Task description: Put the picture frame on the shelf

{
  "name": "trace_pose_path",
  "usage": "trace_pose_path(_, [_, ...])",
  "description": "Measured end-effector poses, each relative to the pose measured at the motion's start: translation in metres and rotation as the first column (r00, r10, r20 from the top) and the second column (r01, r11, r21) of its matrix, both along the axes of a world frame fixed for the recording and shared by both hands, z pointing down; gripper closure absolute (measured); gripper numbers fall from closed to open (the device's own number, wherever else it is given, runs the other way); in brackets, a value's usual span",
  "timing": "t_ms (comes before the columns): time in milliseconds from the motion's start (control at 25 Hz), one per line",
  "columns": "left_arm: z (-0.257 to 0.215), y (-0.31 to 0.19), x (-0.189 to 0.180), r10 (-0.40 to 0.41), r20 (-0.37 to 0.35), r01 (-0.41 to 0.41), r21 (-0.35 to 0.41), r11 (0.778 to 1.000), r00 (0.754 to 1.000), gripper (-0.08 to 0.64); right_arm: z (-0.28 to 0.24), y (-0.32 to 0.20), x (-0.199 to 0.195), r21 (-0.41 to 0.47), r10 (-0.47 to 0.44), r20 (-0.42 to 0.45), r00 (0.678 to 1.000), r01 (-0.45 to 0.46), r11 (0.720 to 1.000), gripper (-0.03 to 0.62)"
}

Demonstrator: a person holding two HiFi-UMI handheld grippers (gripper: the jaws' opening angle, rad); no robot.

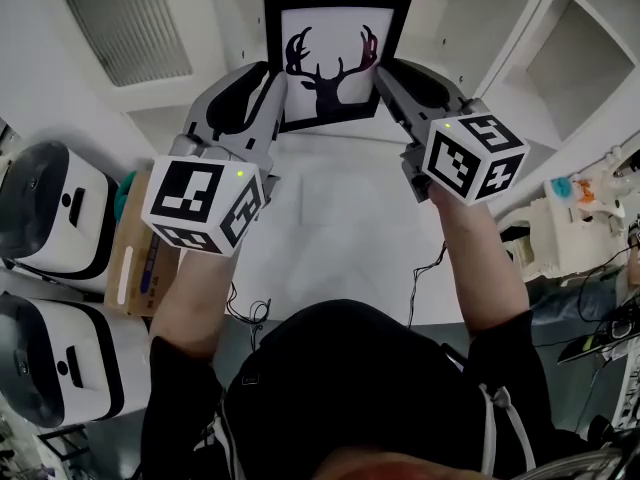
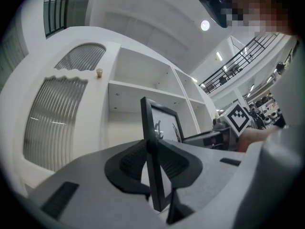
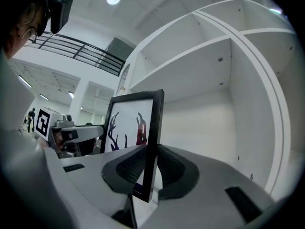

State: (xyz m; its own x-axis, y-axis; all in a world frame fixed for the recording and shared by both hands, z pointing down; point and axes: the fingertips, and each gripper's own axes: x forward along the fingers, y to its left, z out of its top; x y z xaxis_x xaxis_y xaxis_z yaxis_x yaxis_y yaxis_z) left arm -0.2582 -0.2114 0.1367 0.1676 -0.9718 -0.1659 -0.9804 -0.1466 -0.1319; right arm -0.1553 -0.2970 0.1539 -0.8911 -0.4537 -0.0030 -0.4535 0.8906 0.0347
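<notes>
A black picture frame [image 1: 334,56] with a dark deer-head print on white is held up in front of the white shelf unit [image 1: 575,63]. My left gripper [image 1: 272,98] is shut on the frame's left edge [image 2: 151,147], the black pads pressing both faces. My right gripper [image 1: 384,86] is shut on the frame's right edge [image 3: 152,142] the same way. The frame stands upright, its picture toward me. In the left gripper view an open shelf compartment [image 2: 138,101] lies just behind the frame. The right gripper view shows a compartment [image 3: 205,113] beyond it.
Two white and black headsets [image 1: 50,208] lie at the left beside a cardboard box [image 1: 135,258]. A ribbed panel [image 1: 130,23] is at upper left. Cluttered white parts [image 1: 565,223] sit at the right. A small knob [image 2: 99,72] sits on the shelf's top ledge.
</notes>
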Motion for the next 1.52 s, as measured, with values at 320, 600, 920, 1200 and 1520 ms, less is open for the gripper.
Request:
trace_pose_path(320, [0.000, 0.004, 0.001, -0.006, 0.002, 0.006, 0.060, 0.998, 1.000, 0.483, -0.004, 0.003, 0.001, 0.054, 0.001, 0.009, 1.000, -0.002, 0.999, 0.511])
trace_pose_path(600, [0.002, 0.008, 0.003, -0.019, 0.016, 0.018, 0.098, 0.995, 1.000, 0.483, -0.005, 0.001, -0.002, 0.089, -0.016, 0.017, 1.000, 0.015, 0.996, 0.511])
trace_pose_path(920, [0.004, -0.028, -0.023, -0.051, 0.004, 0.050, 0.079, 0.996, 0.999, 0.483, -0.002, -0.045, -0.036, 0.047, -0.047, 0.002, 0.999, 0.047, 0.998, 0.511])
trace_pose_path(1200, [0.004, -0.049, -0.041, -0.069, -0.015, 0.070, 0.081, 0.994, 0.998, 0.483, -0.002, -0.078, -0.068, 0.022, -0.063, -0.029, 0.998, 0.064, 0.998, 0.512])
trace_pose_path(1520, [0.005, -0.049, -0.032, -0.068, -0.009, 0.069, 0.084, 0.994, 0.998, 0.483, 0.001, -0.094, -0.084, -0.029, -0.079, -0.019, 0.997, 0.079, 0.996, 0.515])
